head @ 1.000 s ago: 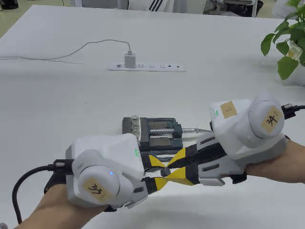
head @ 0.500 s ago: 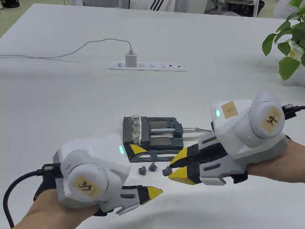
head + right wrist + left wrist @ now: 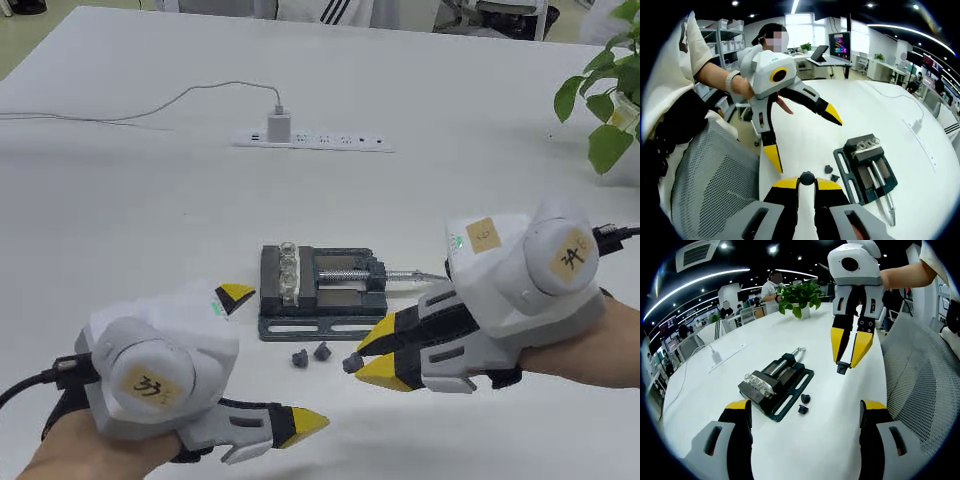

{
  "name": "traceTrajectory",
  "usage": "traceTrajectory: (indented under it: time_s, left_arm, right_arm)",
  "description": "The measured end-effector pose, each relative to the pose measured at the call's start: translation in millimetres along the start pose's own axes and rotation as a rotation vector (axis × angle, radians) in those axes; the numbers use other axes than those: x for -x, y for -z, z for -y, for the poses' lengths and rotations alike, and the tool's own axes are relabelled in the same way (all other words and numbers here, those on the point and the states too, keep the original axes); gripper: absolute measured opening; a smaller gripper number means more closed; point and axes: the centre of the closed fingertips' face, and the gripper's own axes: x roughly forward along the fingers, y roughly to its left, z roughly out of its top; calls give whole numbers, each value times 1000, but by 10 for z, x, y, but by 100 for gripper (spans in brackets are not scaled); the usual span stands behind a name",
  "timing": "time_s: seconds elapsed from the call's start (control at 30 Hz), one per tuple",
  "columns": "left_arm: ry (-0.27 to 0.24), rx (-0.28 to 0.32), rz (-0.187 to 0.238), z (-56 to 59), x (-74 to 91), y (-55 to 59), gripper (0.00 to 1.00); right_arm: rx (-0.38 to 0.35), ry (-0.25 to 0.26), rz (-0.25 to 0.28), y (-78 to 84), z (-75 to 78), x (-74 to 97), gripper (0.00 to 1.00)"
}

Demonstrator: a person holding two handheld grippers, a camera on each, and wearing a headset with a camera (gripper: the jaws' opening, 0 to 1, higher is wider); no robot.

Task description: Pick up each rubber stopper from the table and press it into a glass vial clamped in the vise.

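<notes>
A dark vise (image 3: 320, 292) on the white table clamps a row of glass vials (image 3: 288, 271). Just in front of it lie two dark rubber stoppers (image 3: 299, 357) (image 3: 322, 351). My right gripper (image 3: 358, 360) hovers at their right, shut on a third stopper (image 3: 806, 177) at its yellow tips. That held stopper (image 3: 841, 369) also appears in the left gripper view, above the vise (image 3: 777, 385). My left gripper (image 3: 270, 357) is low at the front left, open wide with nothing between its jaws. The vise (image 3: 867, 167) and its vials (image 3: 865, 145) lie right of the right jaws.
A white power strip (image 3: 315, 140) with a charger and cable lies at the back of the table. A potted plant (image 3: 612, 95) stands at the far right edge. A mesh chair (image 3: 715, 170) is behind the table's front edge. People stand in the background.
The two grippers' tips met in front of the vise a second ago. The left gripper has since drawn back to the lower left and opened wide, while the right one keeps the stopper.
</notes>
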Motion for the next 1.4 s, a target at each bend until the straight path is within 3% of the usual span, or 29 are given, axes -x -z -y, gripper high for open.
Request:
traceTrajectory:
  time_s: [0.2, 0.53, 0.93, 1.4]
  left_arm:
    - [-12, 79, -11, -59, 32, 85, 99]
    - [-28, 182, 0, -117, 99, 169, 99]
    - [-44, 221, 7, -66, 155, 239, 99]
    - [-75, 237, 18, -119, 188, 258, 99]
  right_arm:
    - [5, -3, -9, -4, 22, -3, 6]
    - [30, -11, -42, -11, 79, -29, 6]
    - [83, -22, -98, -100, 274, -24, 6]
    - [190, -13, -179, -371, 706, -42, 6]
